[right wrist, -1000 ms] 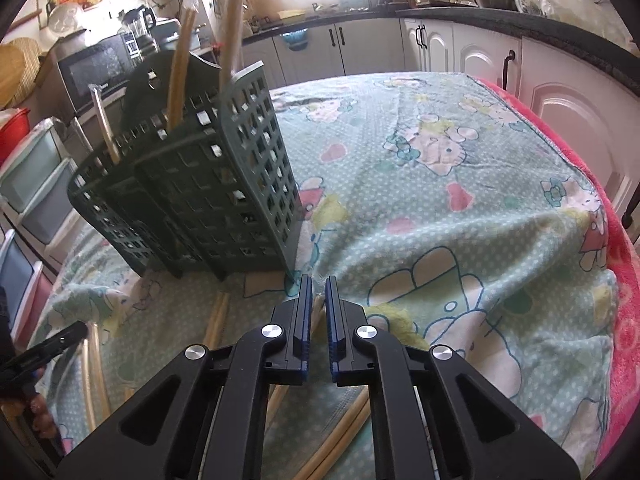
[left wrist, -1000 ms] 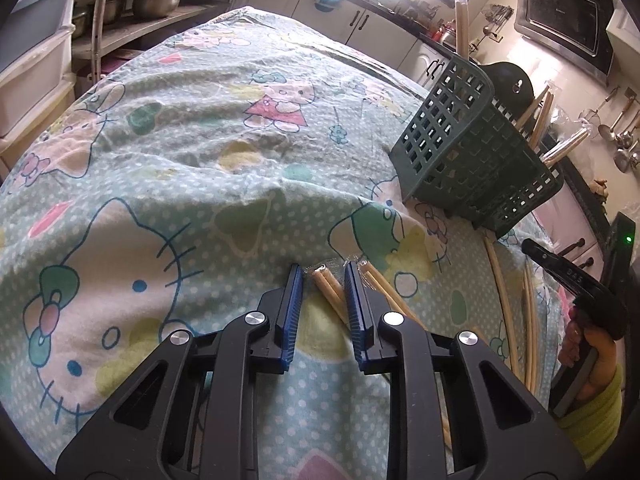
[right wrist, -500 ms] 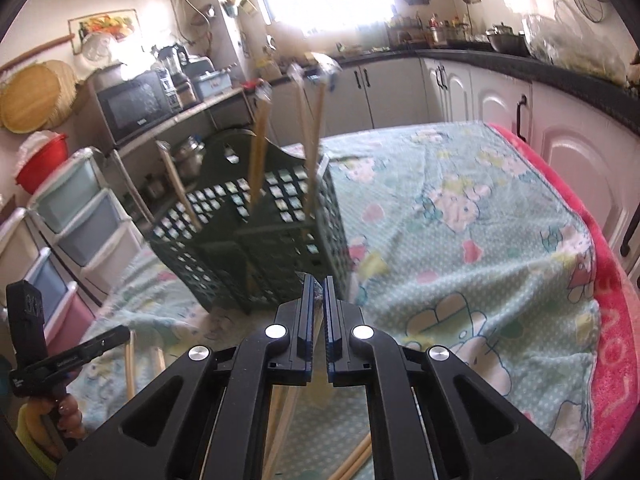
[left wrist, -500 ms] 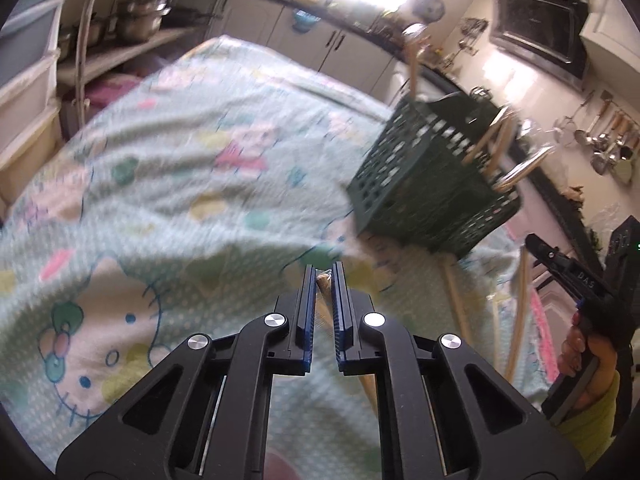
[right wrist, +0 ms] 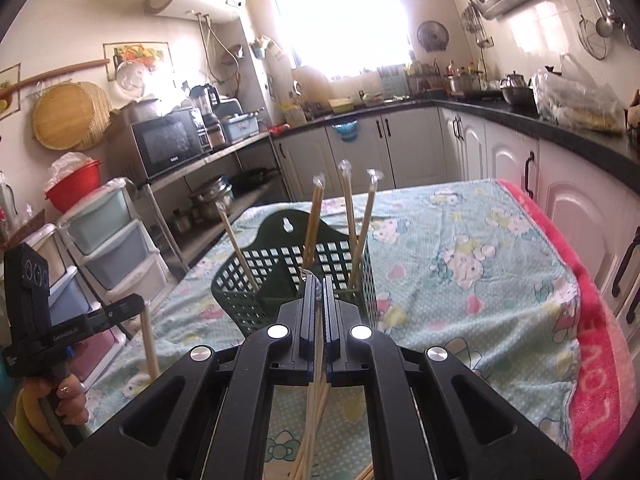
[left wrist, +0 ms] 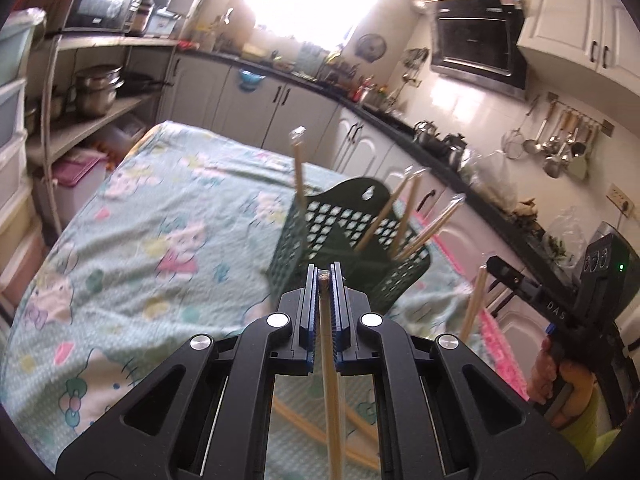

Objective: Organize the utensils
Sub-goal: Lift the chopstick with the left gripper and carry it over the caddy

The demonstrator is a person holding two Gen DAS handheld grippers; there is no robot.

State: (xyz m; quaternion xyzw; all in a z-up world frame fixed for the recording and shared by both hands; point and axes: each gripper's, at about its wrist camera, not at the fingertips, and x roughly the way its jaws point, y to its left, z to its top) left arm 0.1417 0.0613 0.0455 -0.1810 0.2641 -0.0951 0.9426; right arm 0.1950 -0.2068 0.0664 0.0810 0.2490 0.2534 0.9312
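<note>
A dark green lattice utensil basket (left wrist: pixel 352 240) (right wrist: pixel 296 284) stands on the cloth-covered table with several wrapped chopstick pairs upright in it. My left gripper (left wrist: pixel 324 276) is shut on a wrapped chopstick pair (left wrist: pixel 332 392), which hangs down from the jaws, lifted above the table in front of the basket. My right gripper (right wrist: pixel 317 284) is shut on another wrapped chopstick pair (right wrist: pixel 316 392), also lifted and hanging. The right gripper also shows in the left wrist view (left wrist: pixel 504 270) with its pair (left wrist: pixel 472 304). The left gripper shows in the right wrist view (right wrist: pixel 132 304).
More chopstick pairs (left wrist: pixel 320 428) (right wrist: pixel 308 440) lie on the Hello Kitty cloth (left wrist: pixel 160 248) near the front. A pink towel edge (right wrist: pixel 592 320) runs along the table's right side. Drawers (right wrist: pixel 104 240) and shelves stand to the left, counters behind.
Both grippers have risen from the table with chopstick pairs held. The left gripper closed on its pair a second ago. The basket now sits lower and farther in both views.
</note>
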